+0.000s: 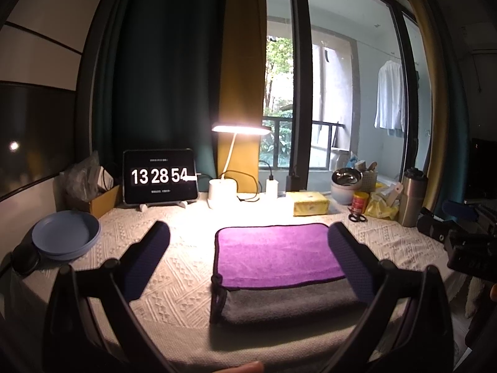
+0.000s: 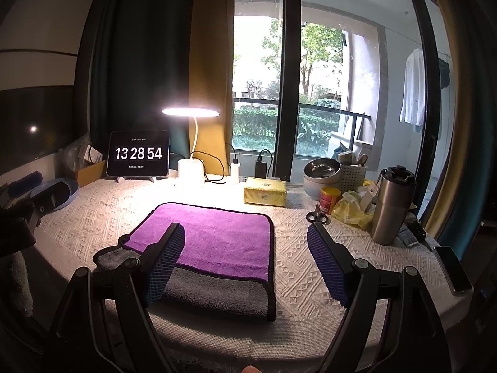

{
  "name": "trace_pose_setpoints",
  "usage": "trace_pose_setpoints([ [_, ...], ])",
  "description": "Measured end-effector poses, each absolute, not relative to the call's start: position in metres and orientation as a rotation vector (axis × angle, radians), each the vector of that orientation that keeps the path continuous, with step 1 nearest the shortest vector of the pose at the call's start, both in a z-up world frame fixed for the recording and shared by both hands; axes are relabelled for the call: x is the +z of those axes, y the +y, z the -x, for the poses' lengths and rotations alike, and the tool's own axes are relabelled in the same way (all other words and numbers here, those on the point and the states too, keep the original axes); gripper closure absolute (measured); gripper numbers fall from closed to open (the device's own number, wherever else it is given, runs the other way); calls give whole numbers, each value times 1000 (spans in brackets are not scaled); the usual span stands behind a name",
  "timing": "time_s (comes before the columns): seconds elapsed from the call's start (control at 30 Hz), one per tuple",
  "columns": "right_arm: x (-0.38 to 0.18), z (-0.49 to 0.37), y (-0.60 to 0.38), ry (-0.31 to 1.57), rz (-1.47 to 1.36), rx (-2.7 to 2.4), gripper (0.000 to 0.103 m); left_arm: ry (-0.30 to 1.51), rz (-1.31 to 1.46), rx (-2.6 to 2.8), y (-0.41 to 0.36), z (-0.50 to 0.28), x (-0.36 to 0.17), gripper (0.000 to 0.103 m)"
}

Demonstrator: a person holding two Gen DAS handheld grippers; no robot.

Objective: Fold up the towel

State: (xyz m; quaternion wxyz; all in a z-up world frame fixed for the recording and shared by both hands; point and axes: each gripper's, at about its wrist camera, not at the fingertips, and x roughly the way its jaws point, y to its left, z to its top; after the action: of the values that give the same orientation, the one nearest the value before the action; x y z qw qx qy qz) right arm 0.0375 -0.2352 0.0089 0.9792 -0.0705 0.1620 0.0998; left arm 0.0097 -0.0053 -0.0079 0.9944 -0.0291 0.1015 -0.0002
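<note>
Towel (image 1: pixel 273 255): lay folded near the front edge of the table, purple face on top, grey layer showing along the near side, black trim around.
Left gripper (image 1: pixel 248 261): held above the table with jaws spread wide, pinching nothing; right finger (image 1: pixel 351 261) over the towel's right part, left finger clear of it.
Right gripper (image 2: pixel 245 261): likewise spread wide and empty; left finger (image 2: pixel 164 264) over the towel's near left part, right finger beyond the towel's right edge.
Around, left: blue plates (image 1: pixel 66 234) stacked near the table's left edge, cardboard box (image 1: pixel 104 200) behind them.
Around, back: tablet clock (image 2: pixel 139 154) reading 13 28 54, lit desk lamp (image 2: pixel 190 112) beside it, yellow tissue pack (image 2: pixel 264 191) just beyond the towel's far right corner.
Around, right: scissors (image 2: pixel 316 216), red can (image 2: pixel 329 199), steel tumbler (image 2: pixel 393 205), phone (image 2: pixel 452 270) near the right edge.
In the way: nothing on top of the towel.
Surface: table under a cream woven cloth (image 2: pixel 310 267) with a raised diamond pattern.
Room: dark and mustard curtains behind, glass door to a balcony, white shirt (image 2: pixel 413 88) hanging outside.
</note>
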Motion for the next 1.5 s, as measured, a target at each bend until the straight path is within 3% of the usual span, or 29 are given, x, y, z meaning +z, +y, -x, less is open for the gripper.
trace_pose_setpoints([
  [0.97,5,-39,-240,336,133,201,19,218,46,-3,-11,-11,-13,1],
  [1.5,-16,-60,-241,402,126,202,19,376,60,-26,-1,-51,-40,1],
])
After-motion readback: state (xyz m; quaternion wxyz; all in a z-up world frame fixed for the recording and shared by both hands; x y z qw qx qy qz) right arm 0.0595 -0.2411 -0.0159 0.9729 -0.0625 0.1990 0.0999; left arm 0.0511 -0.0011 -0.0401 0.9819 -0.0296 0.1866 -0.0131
